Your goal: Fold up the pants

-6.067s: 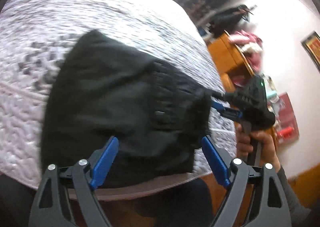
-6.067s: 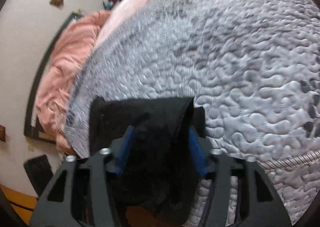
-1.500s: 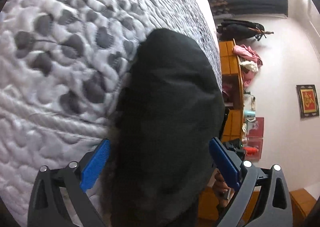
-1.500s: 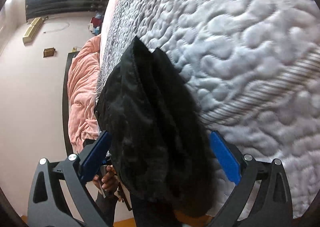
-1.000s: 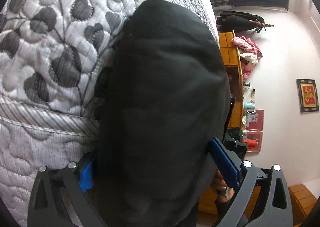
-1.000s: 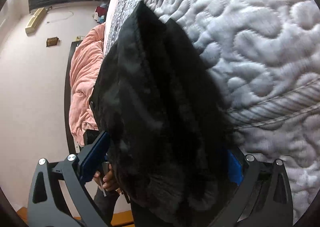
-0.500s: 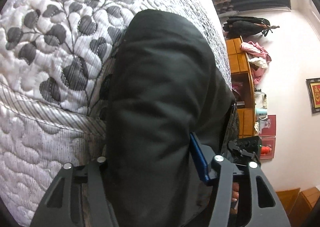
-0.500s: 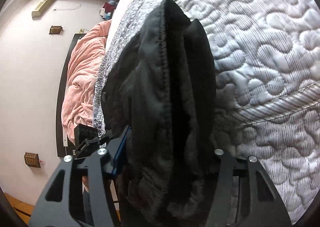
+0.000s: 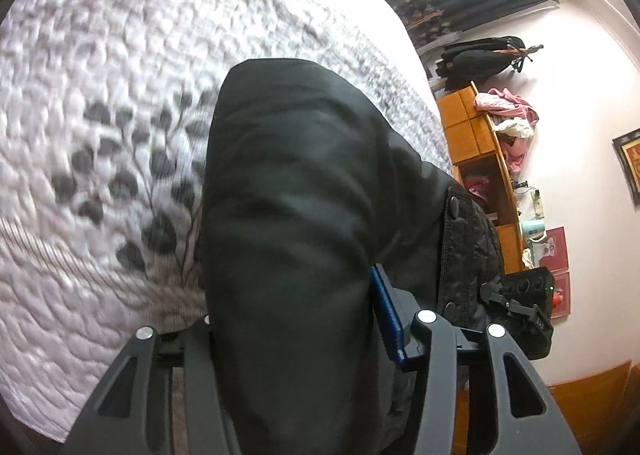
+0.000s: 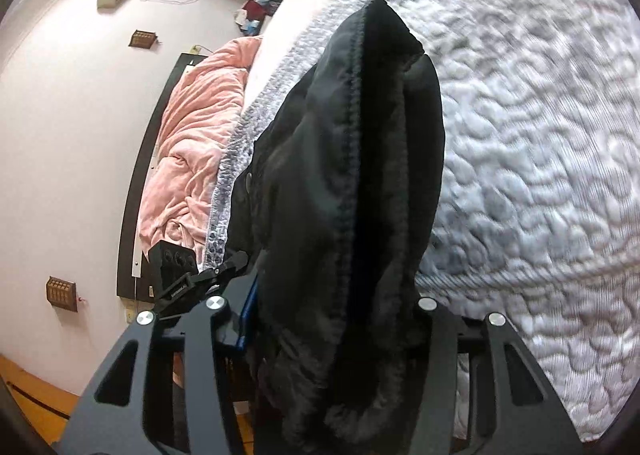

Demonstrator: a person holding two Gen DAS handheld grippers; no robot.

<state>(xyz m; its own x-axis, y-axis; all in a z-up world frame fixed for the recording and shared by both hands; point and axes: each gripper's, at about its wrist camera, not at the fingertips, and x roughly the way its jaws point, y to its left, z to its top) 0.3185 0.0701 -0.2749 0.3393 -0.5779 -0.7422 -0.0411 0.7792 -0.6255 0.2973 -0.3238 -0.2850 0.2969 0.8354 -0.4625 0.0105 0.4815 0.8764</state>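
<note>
The black pants [image 9: 304,215] lie folded into a thick bundle on the grey leaf-print quilt [image 9: 100,135], their near end lifted. My left gripper [image 9: 296,315] is closing on that end; its blue pad [image 9: 386,315] presses the cloth and the other finger is hidden behind it. In the right wrist view the fleecy edge of the pants [image 10: 352,175] stands upright between the fingers of my right gripper [image 10: 336,315], whose jaws are also closing and pinch the cloth. Each gripper's black body shows beside the pants in the other's view.
The quilted bed [image 10: 540,135] fills most of both views. A pink blanket [image 10: 188,159] lies along the bed's far side by a dark frame. A wooden shelf unit [image 9: 480,143] with clothes, a hanging black bag [image 9: 480,55] and dark curtains stand by the wall.
Both grippers went from wide open around the pants to pinching them. Both have risen, and the near end of the pants has come up off the quilt.
</note>
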